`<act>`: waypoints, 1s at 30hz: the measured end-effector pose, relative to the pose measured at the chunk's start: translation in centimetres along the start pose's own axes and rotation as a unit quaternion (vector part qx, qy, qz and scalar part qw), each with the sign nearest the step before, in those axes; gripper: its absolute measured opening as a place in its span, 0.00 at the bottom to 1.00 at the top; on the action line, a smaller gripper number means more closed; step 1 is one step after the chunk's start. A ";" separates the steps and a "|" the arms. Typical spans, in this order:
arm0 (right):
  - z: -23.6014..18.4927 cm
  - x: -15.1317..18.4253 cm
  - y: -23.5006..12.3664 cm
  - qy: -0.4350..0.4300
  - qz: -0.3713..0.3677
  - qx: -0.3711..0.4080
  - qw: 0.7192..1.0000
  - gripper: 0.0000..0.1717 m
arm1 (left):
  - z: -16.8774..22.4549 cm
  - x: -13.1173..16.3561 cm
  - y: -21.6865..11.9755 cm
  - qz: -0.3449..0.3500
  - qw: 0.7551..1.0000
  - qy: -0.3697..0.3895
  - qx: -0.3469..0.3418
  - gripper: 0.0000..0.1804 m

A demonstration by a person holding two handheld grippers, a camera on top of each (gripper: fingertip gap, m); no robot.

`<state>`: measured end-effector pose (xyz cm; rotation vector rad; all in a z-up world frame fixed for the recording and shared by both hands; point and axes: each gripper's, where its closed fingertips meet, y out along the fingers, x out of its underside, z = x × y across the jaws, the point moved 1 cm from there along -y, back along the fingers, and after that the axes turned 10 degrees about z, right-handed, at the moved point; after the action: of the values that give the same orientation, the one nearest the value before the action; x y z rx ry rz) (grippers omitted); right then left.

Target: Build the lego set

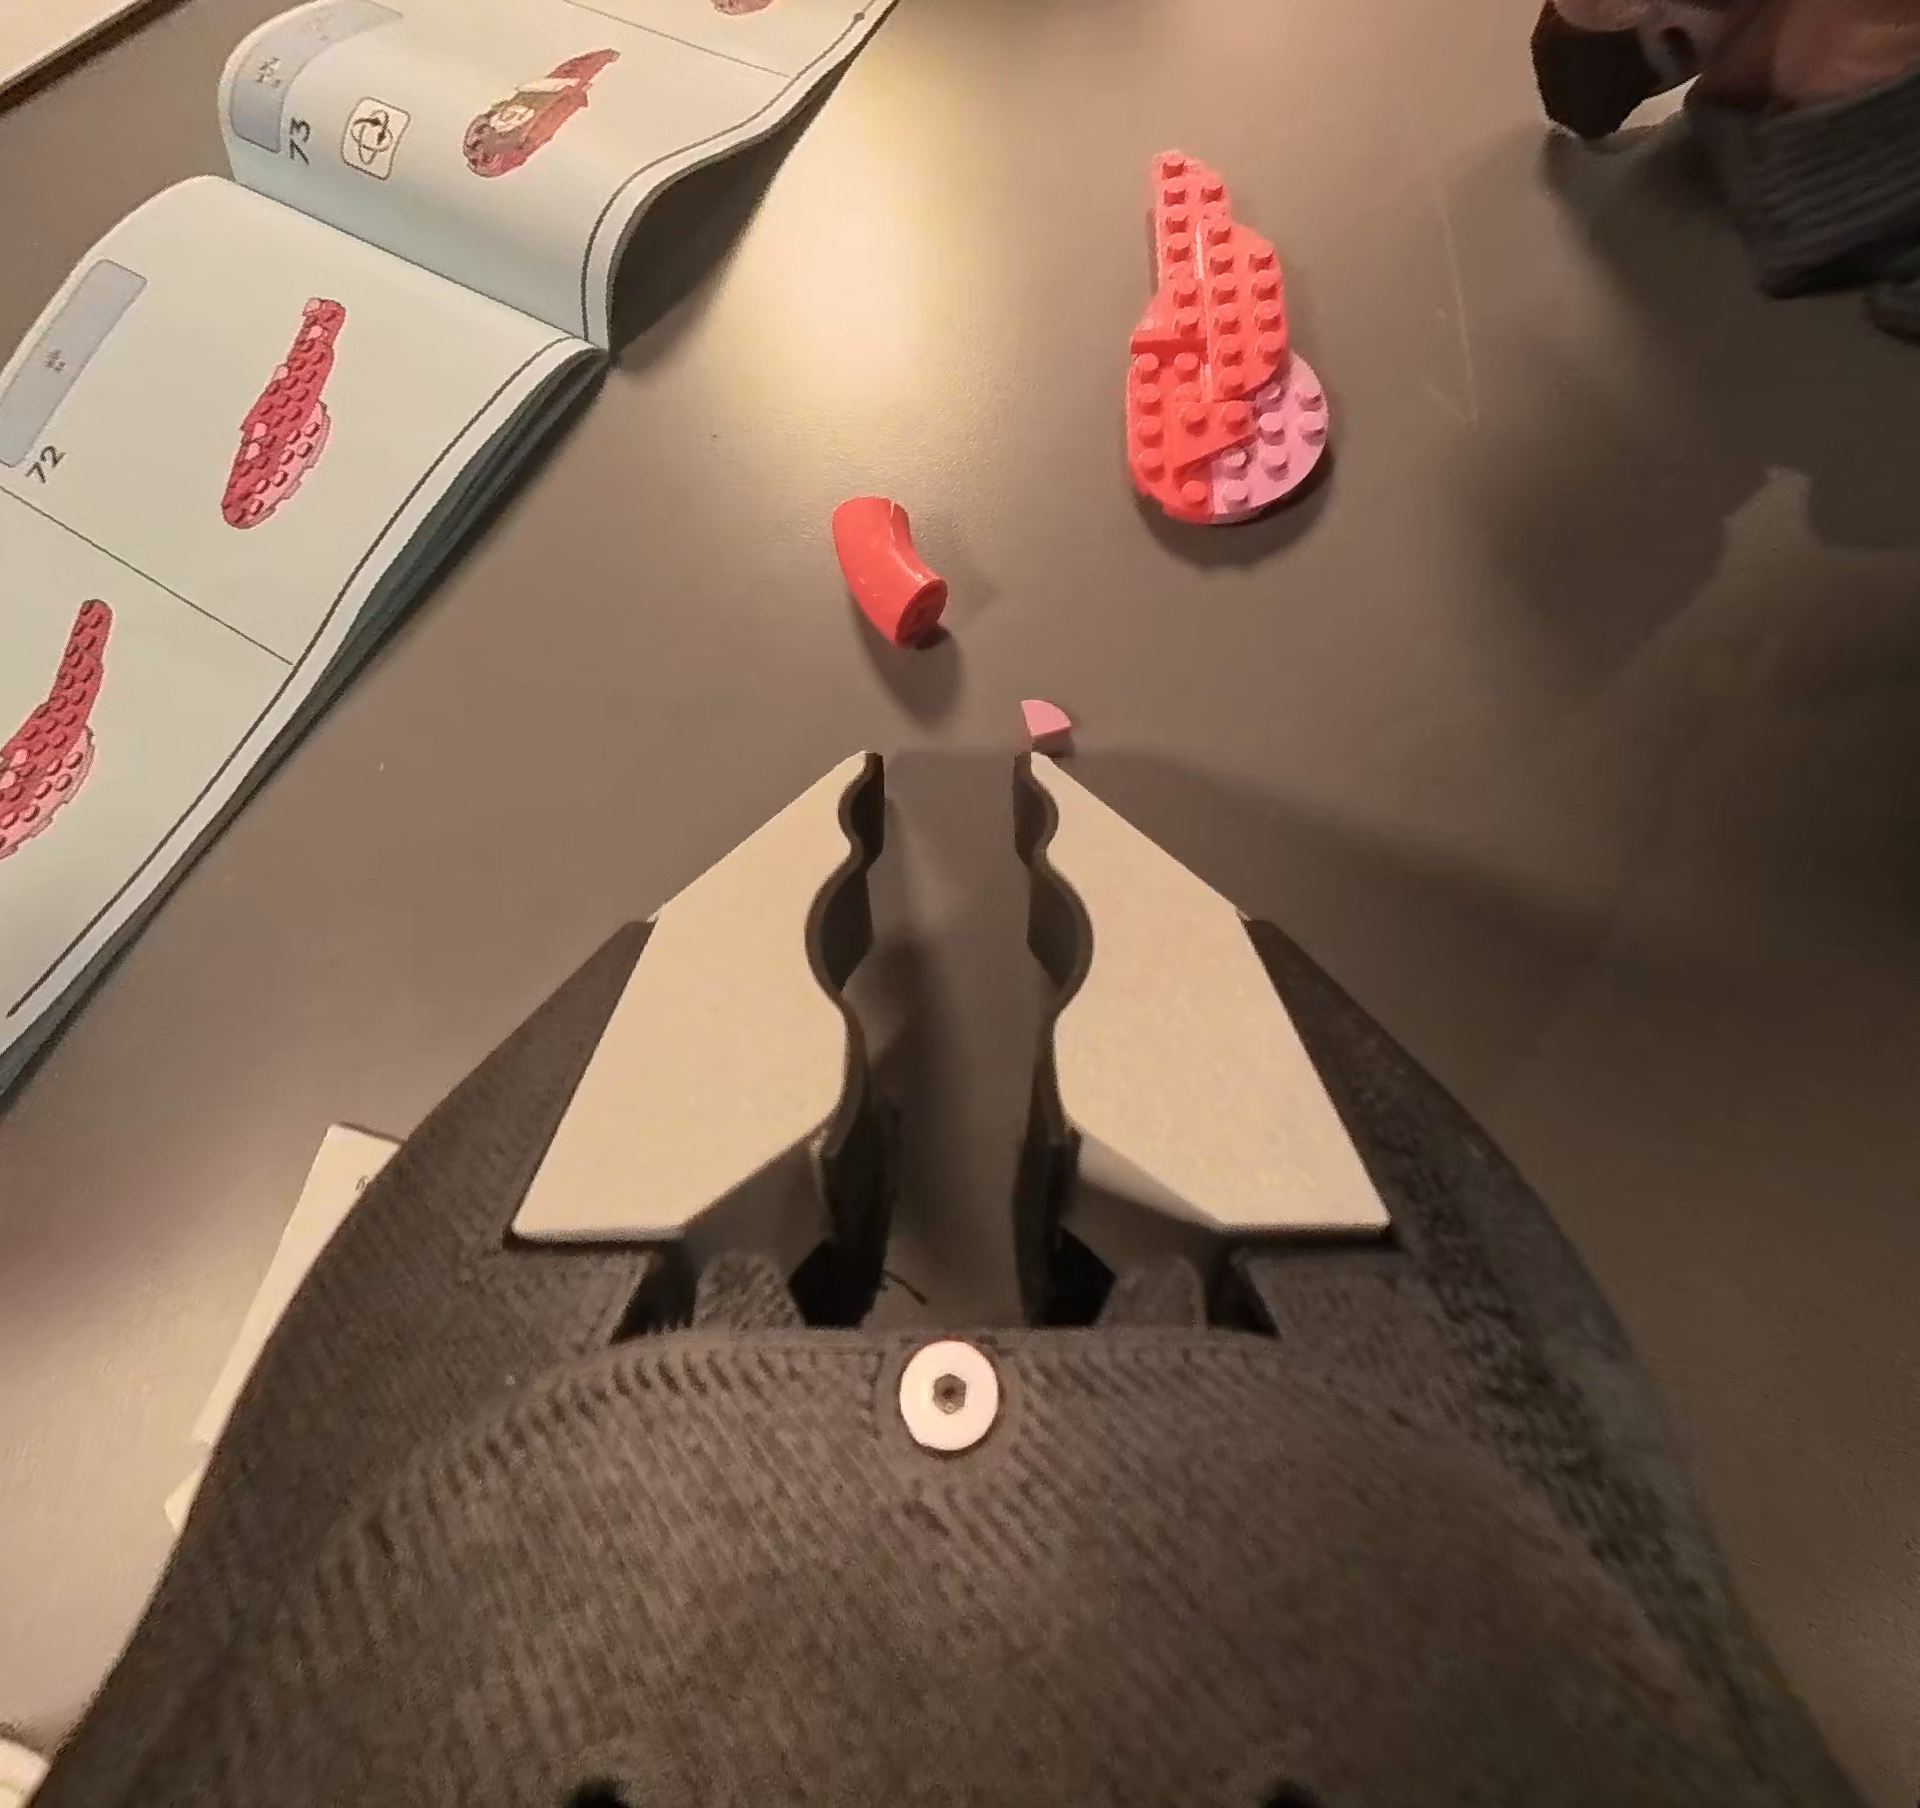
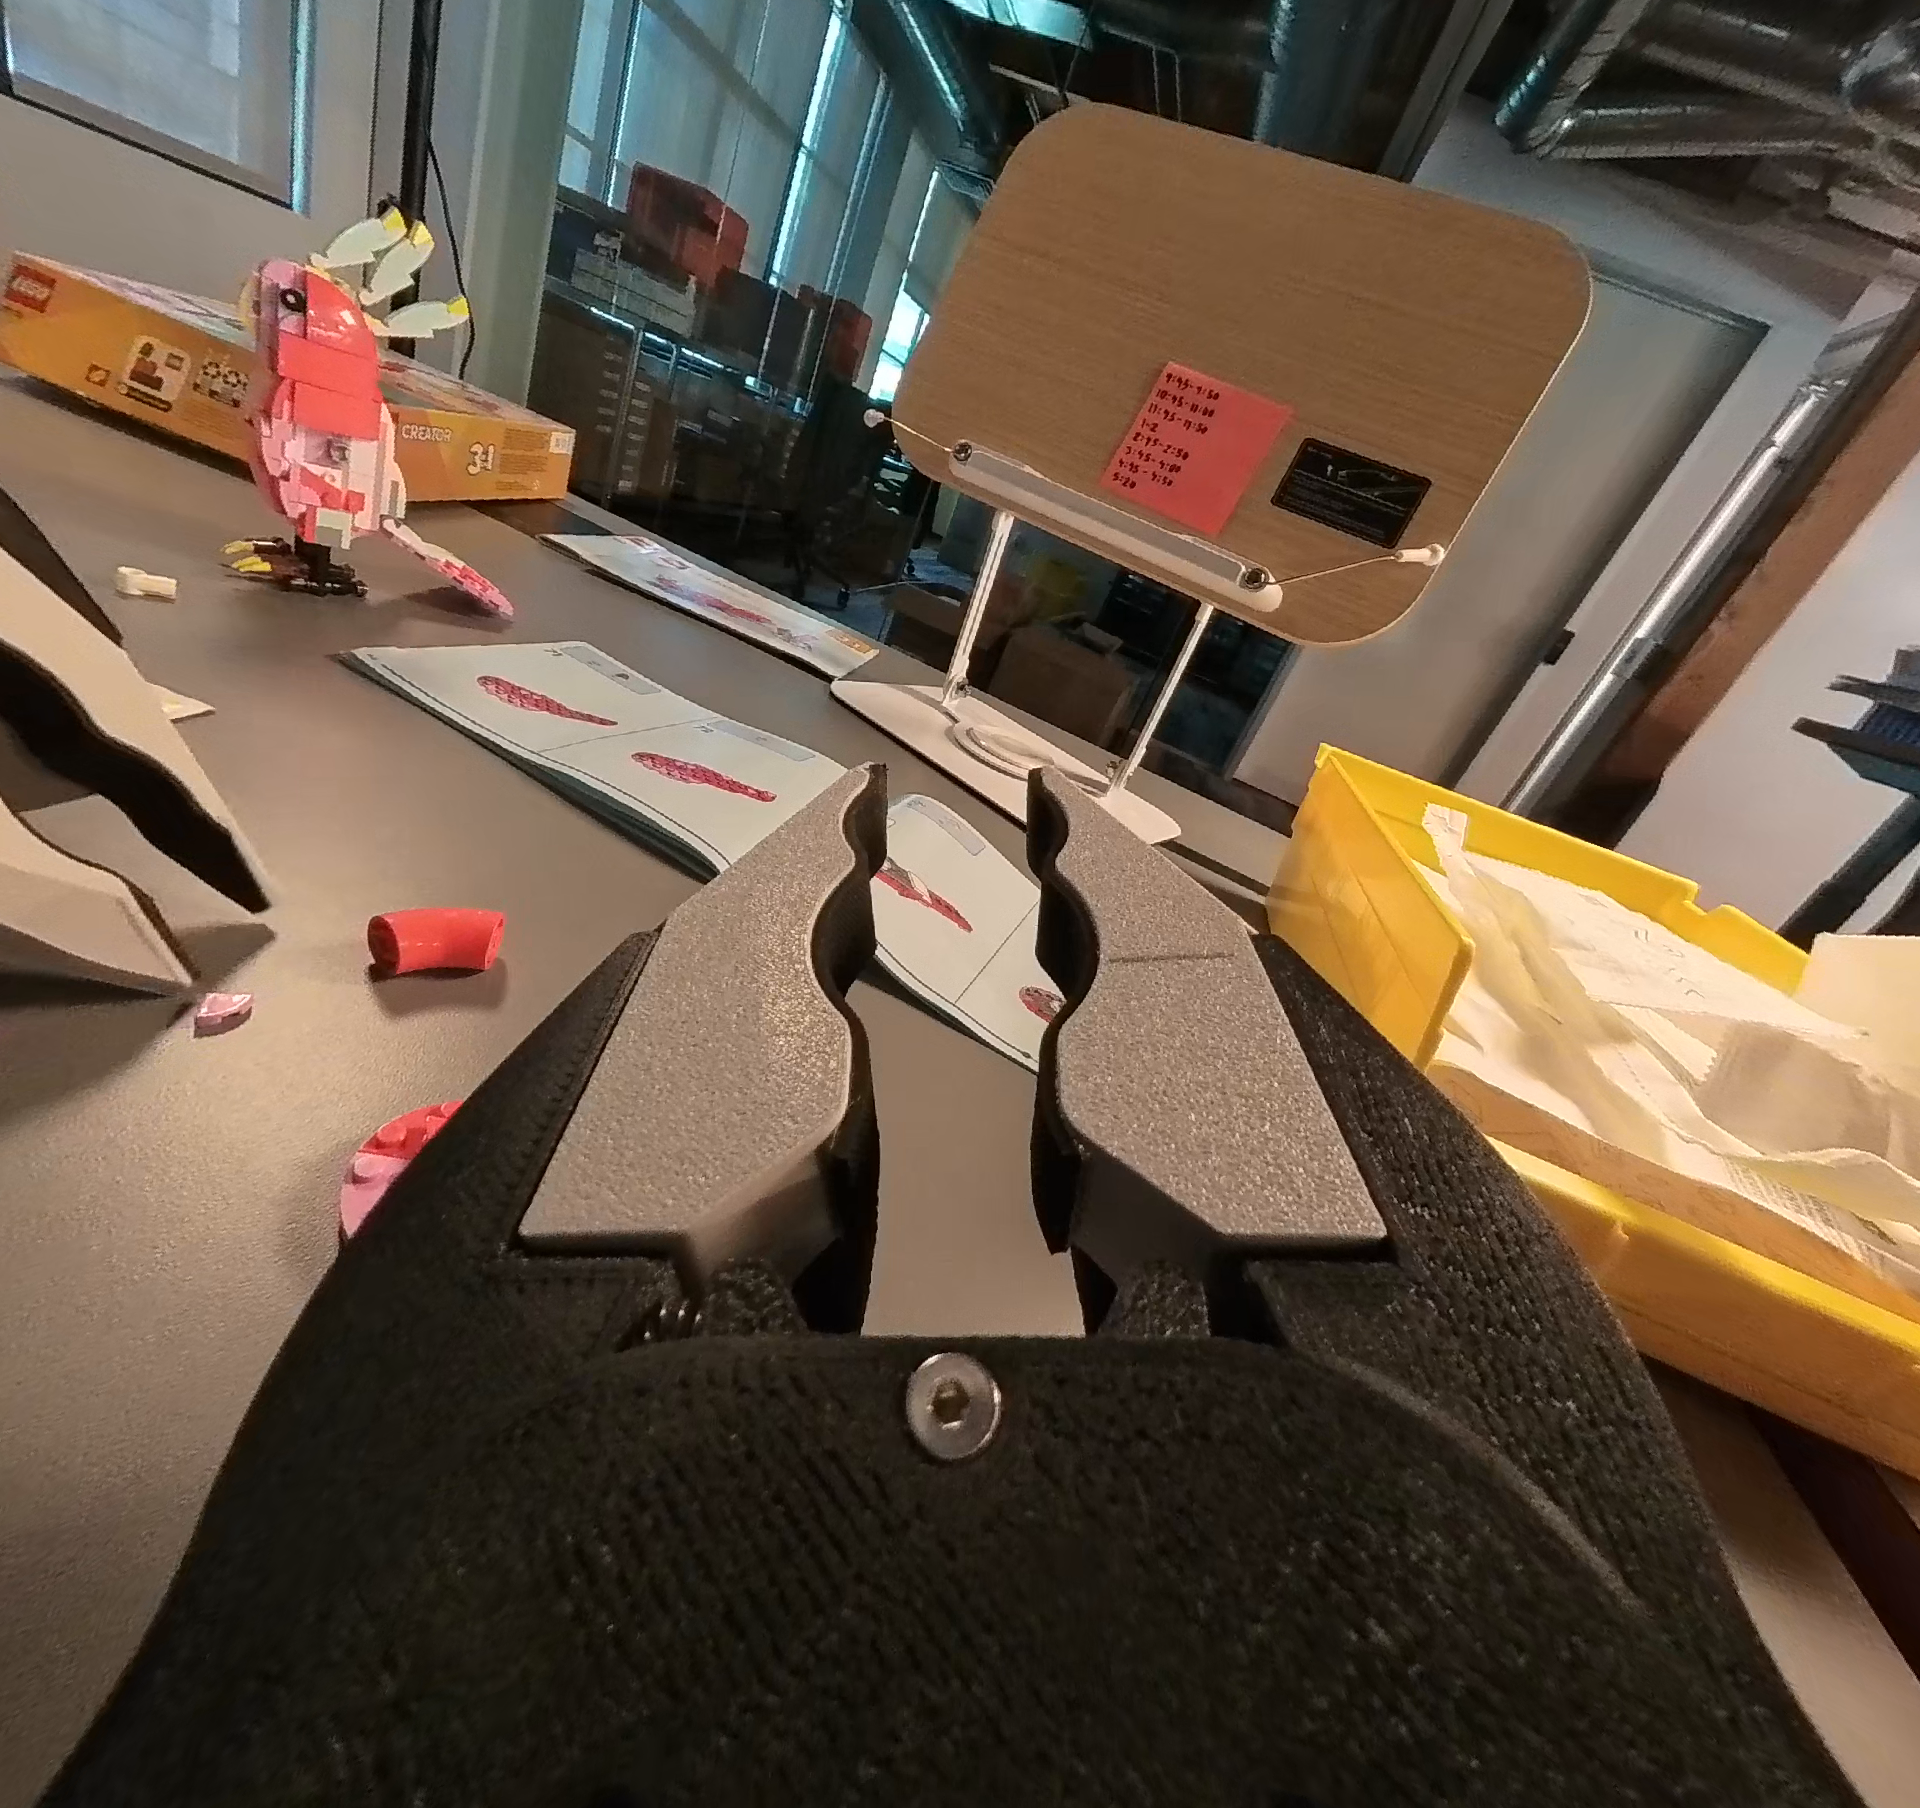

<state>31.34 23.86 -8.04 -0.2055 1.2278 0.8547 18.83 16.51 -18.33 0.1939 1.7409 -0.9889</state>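
A: Item one, left gripper (image 1: 948,756): fingers apart, nothing between them but bare table (image 1: 1455,927). Tips low over the surface.

B: Nearest to it?

A: A small pink quarter-round piece (image 1: 1044,722), lying just beyond the right fingertip (image 1: 1039,771), outside the gap; whether the two touch, I cannot tell. A little farther ahead, a red curved tube piece (image 1: 888,569) on its side. Beyond that, apart from both, a flat red-and-pink studded plate assembly (image 1: 1221,345).

B: Item two?

A: Right gripper (image 2: 956,782): fingers apart, holding nothing, raised off the table and pointing across the open instruction booklet (image 2: 582,730).

B: Surroundings?

A: A yellow bin (image 2: 1371,885) of crumpled paper to its right, a wooden-backed book stand (image 2: 1236,345) behind the booklet, a finished pink brick bird (image 2: 322,428) and a yellow box (image 2: 114,324) at the far left.

B: Risks, as judged?

A: The pink piece is thin and lies flat, off-centre of the left gap; a fingertip could nudge it and send it sliding. The tube looks liable to roll if bumped. The plate assembly could shift if caught by a finger.
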 end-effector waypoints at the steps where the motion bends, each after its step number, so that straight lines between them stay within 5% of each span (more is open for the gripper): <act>1: 0.0 0.0 0.0 0.000 0.000 0.000 1.000 0.14 | 0.0 0.0 -0.1 0.001 1.000 -0.001 0.000 0.13; 9: -0.3 -0.2 0.0 0.015 0.003 -0.013 1.000 0.15 | 0.2 0.2 -0.9 0.009 1.000 -0.019 0.013 0.16; 14: -2.3 0.8 -1.0 0.041 -0.035 -0.146 0.988 0.19 | 1.3 0.2 -1.6 0.026 0.999 -0.029 0.029 0.17; 18: -5.3 2.5 -2.9 0.157 -0.157 -0.337 0.915 0.31 | 2.1 -0.7 -2.2 0.060 0.997 -0.036 0.045 0.16; 21: -6.8 4.0 -3.9 0.147 -0.228 -0.419 0.866 0.38 | 3.1 -1.1 -2.3 0.068 0.995 -0.029 0.068 0.16; 26: -7.5 6.4 -4.6 0.112 -0.306 -0.481 0.814 0.38 | 4.6 -1.2 -2.4 0.062 0.994 0.002 0.092 0.18; 30: -7.4 7.0 -4.9 0.104 -0.333 -0.492 0.797 0.36 | 5.4 -1.3 -2.8 0.071 0.992 -0.001 0.105 0.19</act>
<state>29.66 19.51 -18.36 -1.5236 0.6902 0.7654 21.61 11.39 -16.17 0.4446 1.5960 -1.0659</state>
